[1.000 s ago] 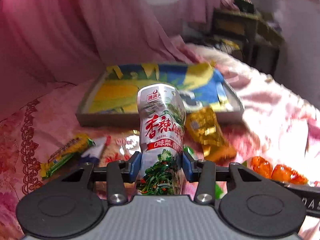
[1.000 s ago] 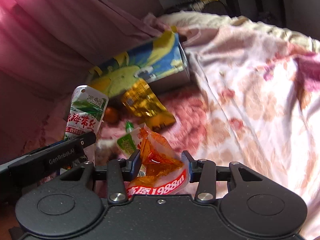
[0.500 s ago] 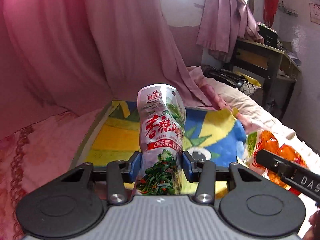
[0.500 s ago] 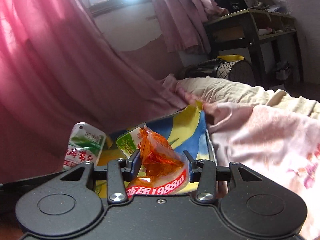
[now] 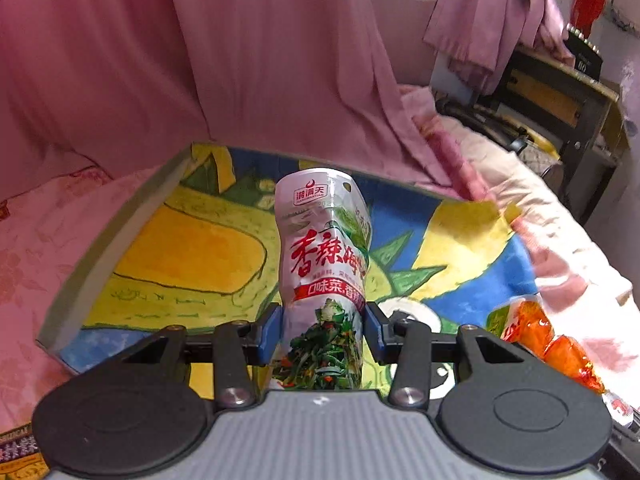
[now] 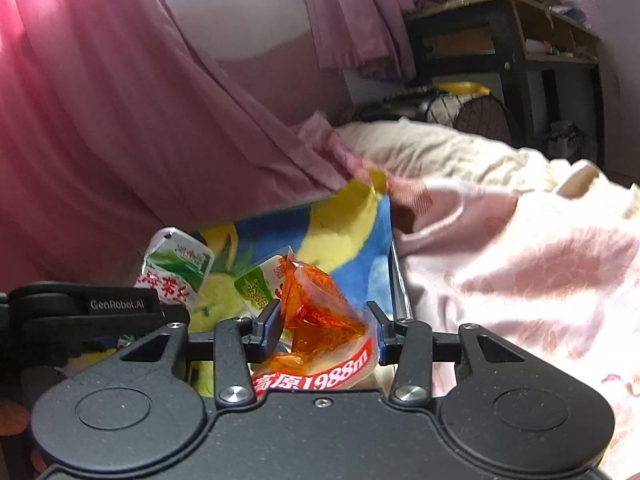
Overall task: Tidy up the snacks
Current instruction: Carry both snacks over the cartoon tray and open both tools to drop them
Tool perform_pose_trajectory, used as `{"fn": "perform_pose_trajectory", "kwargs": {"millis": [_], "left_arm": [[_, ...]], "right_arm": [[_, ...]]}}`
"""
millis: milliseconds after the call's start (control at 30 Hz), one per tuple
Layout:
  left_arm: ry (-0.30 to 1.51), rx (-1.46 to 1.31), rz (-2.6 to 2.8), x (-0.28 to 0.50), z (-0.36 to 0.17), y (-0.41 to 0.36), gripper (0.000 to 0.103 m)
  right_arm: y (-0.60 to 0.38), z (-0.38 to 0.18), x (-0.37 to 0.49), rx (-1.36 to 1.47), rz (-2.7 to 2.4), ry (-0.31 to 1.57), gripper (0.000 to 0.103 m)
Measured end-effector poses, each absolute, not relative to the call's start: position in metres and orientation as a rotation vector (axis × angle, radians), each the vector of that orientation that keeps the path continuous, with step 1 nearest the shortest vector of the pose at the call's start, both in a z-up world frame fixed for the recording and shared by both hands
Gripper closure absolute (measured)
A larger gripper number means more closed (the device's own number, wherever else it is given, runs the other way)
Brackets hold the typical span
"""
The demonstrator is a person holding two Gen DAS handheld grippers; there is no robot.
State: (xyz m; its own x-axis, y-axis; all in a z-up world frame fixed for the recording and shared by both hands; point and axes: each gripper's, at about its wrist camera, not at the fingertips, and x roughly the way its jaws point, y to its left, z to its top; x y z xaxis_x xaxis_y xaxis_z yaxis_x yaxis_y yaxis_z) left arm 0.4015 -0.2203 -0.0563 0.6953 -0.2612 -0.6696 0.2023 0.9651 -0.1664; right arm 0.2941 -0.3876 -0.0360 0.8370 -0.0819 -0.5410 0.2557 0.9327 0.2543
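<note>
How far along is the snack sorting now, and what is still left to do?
Done: no snack shows on the visible part of the tray. In hand: the left hand-held gripper grips a seaweed packet and the right hand-held gripper an orange packet, both held over the tray. Left: release both into it; other snacks are out of view now.

Home bedroom, pink floral bedspread point(image 6: 520, 264), pink curtains point(image 5: 200, 60), cluttered dark wooden shelf point(image 6: 520, 28)
</note>
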Motion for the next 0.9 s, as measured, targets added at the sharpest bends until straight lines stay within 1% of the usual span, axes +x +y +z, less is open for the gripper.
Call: {"fn": "perform_pose_trajectory", "kwargs": {"millis": [167,267,333,367,400,433,467,500,567,600,633,767,833,900], "left_arm": [[0.779,-0.077,-0.247,0.402,-0.066,-0.223,0.055],[0.807,-0.092,-0.237,0.402,-0.071,-0.223,0.052],[0.809,-0.104,-0.235,0.4,-0.072,-0.223,0.044],[0.809,-0.106,-0.23,0.4,-0.071,-0.224,0.043],[0.81,-0.112,-0.23,0.399,-0.071,-0.223,0.042],[0.812,-0.119,-0.229,0.399,-0.069,-0.223,0.037],[0.807,-0.13,-0.225,0.397,-0.067,-0.221,0.035],[0.802,-0.139,-0.219,0.396,-0.064,-0.22,0.03],[0.787,-0.156,-0.215,0.391,-0.058,-0.215,0.026],[0.78,-0.158,-0.214,0.389,-0.054,-0.213,0.022],[0.768,-0.155,-0.209,0.385,-0.049,-0.211,0.02],[0.721,-0.145,-0.195,0.369,-0.027,-0.201,0.012],[0.686,-0.15,-0.19,0.355,-0.014,-0.194,0.006],[0.647,-0.152,-0.186,0.34,-0.001,-0.186,0.003]], "right_arm": [[-0.39,-0.044,0.299,0.335,-0.182,0.576,0.057],[-0.39,-0.044,0.3,0.33,-0.182,0.578,0.056],[-0.389,-0.043,0.299,0.325,-0.186,0.572,0.054],[-0.388,-0.042,0.299,0.312,-0.191,0.566,0.049],[-0.387,-0.04,0.298,0.301,-0.194,0.56,0.045],[-0.386,-0.039,0.295,0.289,-0.198,0.546,0.041],[-0.386,-0.037,0.293,0.276,-0.199,0.529,0.036],[-0.386,-0.035,0.292,0.265,-0.203,0.513,0.033],[-0.385,-0.032,0.289,0.246,-0.209,0.491,0.024],[-0.385,-0.03,0.287,0.236,-0.21,0.483,0.023],[-0.384,-0.028,0.285,0.223,-0.213,0.47,0.022],[-0.38,-0.013,0.273,0.197,-0.205,0.407,0.013],[-0.379,-0.004,0.265,0.198,-0.209,0.383,0.011],[-0.379,0.005,0.254,0.203,-0.214,0.366,0.009]]}}
